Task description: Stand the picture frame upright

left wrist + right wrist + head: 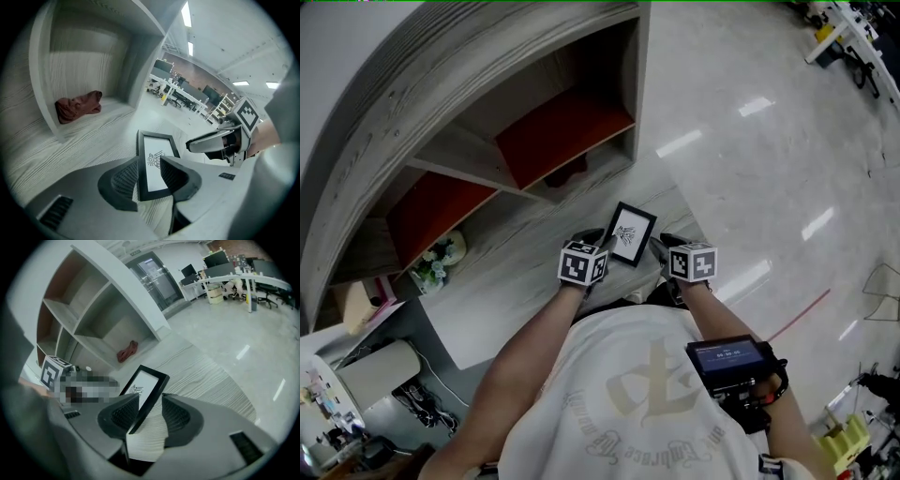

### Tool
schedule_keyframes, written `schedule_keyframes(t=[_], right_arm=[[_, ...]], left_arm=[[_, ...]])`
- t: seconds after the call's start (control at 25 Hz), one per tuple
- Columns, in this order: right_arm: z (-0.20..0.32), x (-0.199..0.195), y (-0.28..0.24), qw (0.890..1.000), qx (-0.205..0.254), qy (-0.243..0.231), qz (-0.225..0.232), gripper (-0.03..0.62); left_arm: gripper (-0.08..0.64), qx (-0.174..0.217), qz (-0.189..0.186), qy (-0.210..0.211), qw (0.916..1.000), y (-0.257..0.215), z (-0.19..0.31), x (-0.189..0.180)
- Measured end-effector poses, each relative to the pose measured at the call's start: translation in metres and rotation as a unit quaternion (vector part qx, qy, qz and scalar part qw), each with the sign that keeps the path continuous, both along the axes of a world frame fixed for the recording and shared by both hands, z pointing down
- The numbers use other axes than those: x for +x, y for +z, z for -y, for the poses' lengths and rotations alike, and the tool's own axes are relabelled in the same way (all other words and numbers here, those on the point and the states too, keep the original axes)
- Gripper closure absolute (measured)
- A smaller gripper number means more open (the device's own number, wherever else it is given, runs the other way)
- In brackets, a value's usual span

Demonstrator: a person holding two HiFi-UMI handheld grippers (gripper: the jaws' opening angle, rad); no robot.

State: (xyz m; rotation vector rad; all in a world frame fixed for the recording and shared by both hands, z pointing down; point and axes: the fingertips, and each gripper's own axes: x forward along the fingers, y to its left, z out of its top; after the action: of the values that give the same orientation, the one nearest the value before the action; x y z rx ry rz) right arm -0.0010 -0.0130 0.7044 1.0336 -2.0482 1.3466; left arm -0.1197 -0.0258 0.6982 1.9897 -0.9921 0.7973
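The picture frame (630, 234), black-rimmed with a white sheet and a small dark emblem, stands leaning back on the pale wood-grain shelf top (516, 272). My left gripper (592, 240) is at its left edge and my right gripper (662, 246) at its right edge. In the left gripper view the frame (157, 159) rises between the open jaws of that gripper (149, 178), and the pads do not press it. In the right gripper view the frame's edge (145, 383) sits between that gripper's (145, 416) open jaws, with a gap beside it. What props the frame up at the back is hidden.
A curved shelf unit (487, 141) with several cubbies rises behind the frame. A crumpled red cloth (79, 105) lies in the nearest cubby. A small pot of flowers (436, 262) stands on the surface to the left. The surface ends just right of the frame, above shiny floor (769, 141).
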Motion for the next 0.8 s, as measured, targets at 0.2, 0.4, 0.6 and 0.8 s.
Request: schedule_keyframes(t=[0.2, 0.4, 0.6, 0.8], right_arm=[[0.000, -0.017, 0.006, 1.000, -0.009, -0.017, -0.023, 0.419], [0.001, -0.027, 0.021, 0.999, -0.028, -0.009, -0.044, 0.396], [0.005, -0.026, 0.027, 0.997, -0.031, -0.002, -0.064, 0.396], [0.007, -0.018, 0.031, 0.994, -0.032, -0.001, -0.102, 0.449]], left_arm=[[0.403, -0.010, 0.020, 0.014, 0.9996, 0.011, 0.011, 0.005], [0.403, -0.015, 0.042, 0.027, 0.9987, 0.024, 0.020, 0.003], [0.403, -0.027, 0.047, 0.040, 0.9977, 0.030, 0.020, 0.008], [0.403, -0.045, 0.049, 0.047, 0.9966, 0.039, 0.015, 0.010]])
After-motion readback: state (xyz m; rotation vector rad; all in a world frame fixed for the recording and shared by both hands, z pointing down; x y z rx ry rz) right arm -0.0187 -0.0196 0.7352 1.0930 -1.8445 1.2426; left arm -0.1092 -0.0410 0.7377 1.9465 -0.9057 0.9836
